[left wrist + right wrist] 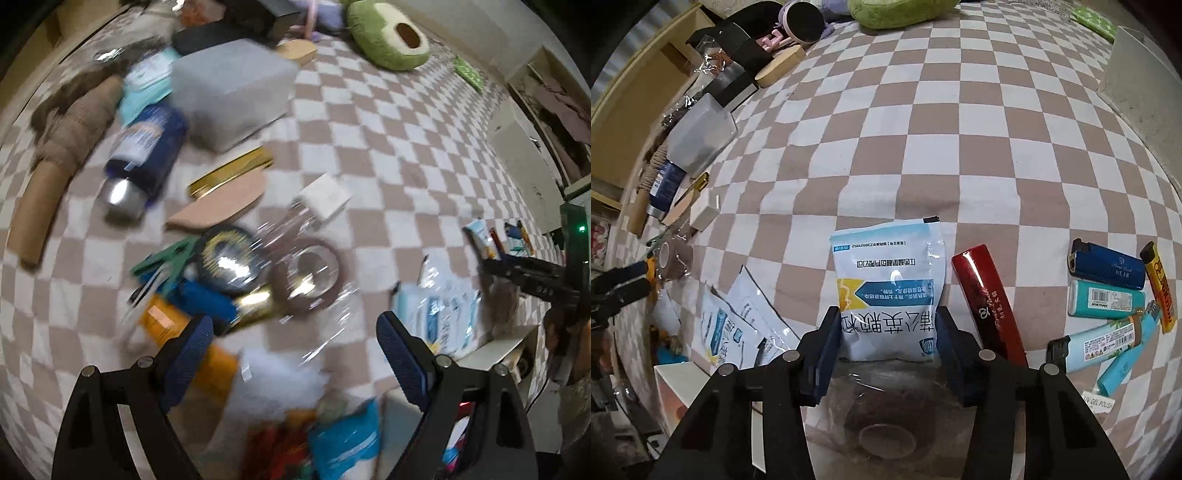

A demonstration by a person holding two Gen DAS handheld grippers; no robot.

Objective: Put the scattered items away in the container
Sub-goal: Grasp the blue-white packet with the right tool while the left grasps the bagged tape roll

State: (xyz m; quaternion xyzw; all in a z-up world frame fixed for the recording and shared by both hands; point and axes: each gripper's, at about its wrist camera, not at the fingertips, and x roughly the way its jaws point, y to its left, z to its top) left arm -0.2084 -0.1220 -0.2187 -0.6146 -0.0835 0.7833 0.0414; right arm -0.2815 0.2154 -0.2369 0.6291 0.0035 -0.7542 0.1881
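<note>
Our right tongs (882, 347) stand half open astride the medicine sachet (886, 288); left tongs (295, 354) gape empty. We close squarely on its near end, avoiding the red lighter (990, 302) at three o'clock.

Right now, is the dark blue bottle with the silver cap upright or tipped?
Tipped. The dark blue bottle with the silver cap lies on its side on the checkered cloth.

Left tool (295, 339) agape; right tool (886, 343) half-spread.
</note>
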